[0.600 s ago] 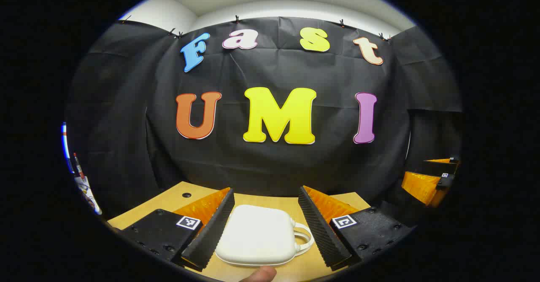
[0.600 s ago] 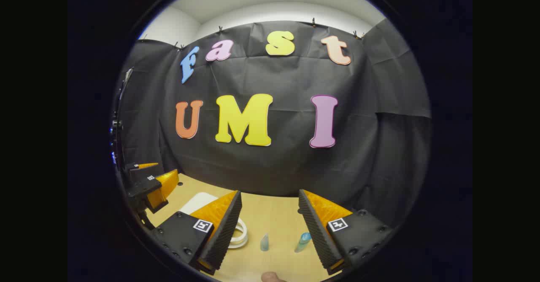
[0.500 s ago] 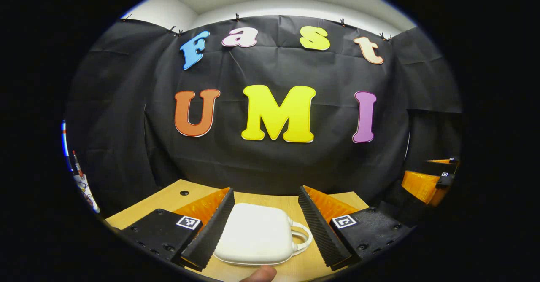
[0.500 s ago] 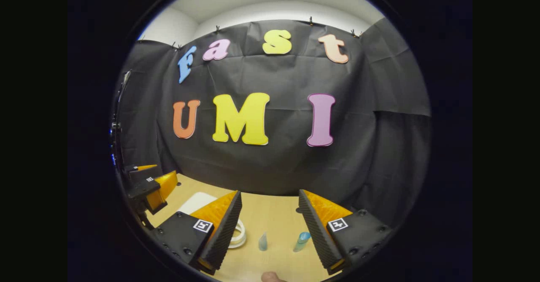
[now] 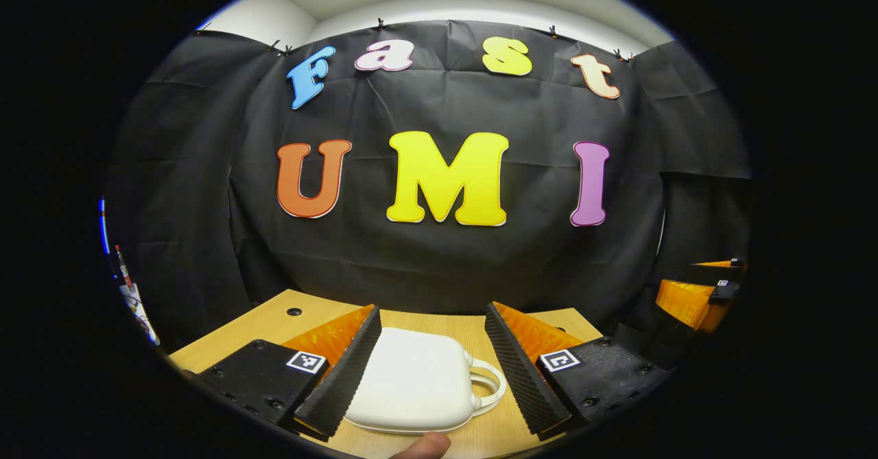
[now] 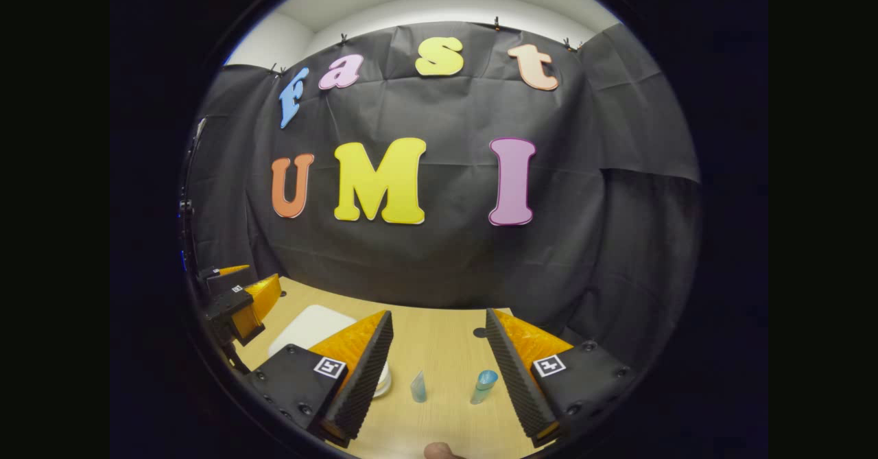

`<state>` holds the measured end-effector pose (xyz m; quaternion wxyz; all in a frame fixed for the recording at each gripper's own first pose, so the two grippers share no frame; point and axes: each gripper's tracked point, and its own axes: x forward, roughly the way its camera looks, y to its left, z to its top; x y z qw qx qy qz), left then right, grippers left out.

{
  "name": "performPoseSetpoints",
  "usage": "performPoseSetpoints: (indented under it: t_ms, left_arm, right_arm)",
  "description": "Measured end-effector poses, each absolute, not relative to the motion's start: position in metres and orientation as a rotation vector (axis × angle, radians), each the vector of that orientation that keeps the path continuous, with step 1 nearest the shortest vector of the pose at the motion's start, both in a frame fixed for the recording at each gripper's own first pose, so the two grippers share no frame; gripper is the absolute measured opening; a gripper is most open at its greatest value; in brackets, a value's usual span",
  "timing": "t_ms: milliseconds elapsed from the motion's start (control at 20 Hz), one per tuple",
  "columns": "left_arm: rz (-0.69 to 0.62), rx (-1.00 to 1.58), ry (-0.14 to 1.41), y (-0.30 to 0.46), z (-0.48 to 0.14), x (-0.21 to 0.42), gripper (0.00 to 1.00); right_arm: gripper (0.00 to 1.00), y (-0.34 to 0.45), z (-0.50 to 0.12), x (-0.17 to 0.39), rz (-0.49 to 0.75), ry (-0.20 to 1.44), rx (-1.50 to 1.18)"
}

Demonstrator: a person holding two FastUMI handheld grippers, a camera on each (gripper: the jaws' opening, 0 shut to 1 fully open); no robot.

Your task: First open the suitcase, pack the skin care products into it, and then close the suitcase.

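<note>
The white suitcase (image 5: pixel 415 380) lies flat and closed on the wooden surface (image 5: pixel 274 318), framed between the spread fingers of the left tool (image 5: pixel 431 370), its handle (image 5: pixel 488 387) turned toward that tool's right finger. The fingers stand above and to either side of the case; whether they touch it cannot be told. In the right gripper view the suitcase (image 6: pixel 309 325) lies to the left, partly behind the right tool's left finger, with the left tool (image 6: pixel 236 294) beside its far edge. Two small bluish skin care bottles (image 6: pixel 418 387) (image 6: pixel 484 385) stand upright on the surface between the fingers of the right tool (image 6: pixel 439 370), apart from each other and from the fingers.

Against the pictures half a second ago, both views have tipped downward a little: more of the surface shows, and the bottles and suitcase sit slightly higher in view. The finger gaps look unchanged.

Both tools are released, fingers wide apart, holding nothing. A fingertip (image 5: pixel 422 445) shows at the bottom edge of the left gripper view.
</note>
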<state>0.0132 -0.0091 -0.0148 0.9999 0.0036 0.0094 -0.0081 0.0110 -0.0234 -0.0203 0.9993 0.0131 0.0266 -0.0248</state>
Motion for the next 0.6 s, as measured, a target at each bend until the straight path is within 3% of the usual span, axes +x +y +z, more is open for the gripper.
performPoseSetpoints:
  t_ms: [600]
  left_arm:
    - [-0.066,0.090,0.096,-0.038,-0.068,0.027,0.97]
  right_arm:
    - [0.80,-0.074,-0.047,0.000,-0.136,0.097,0.020]
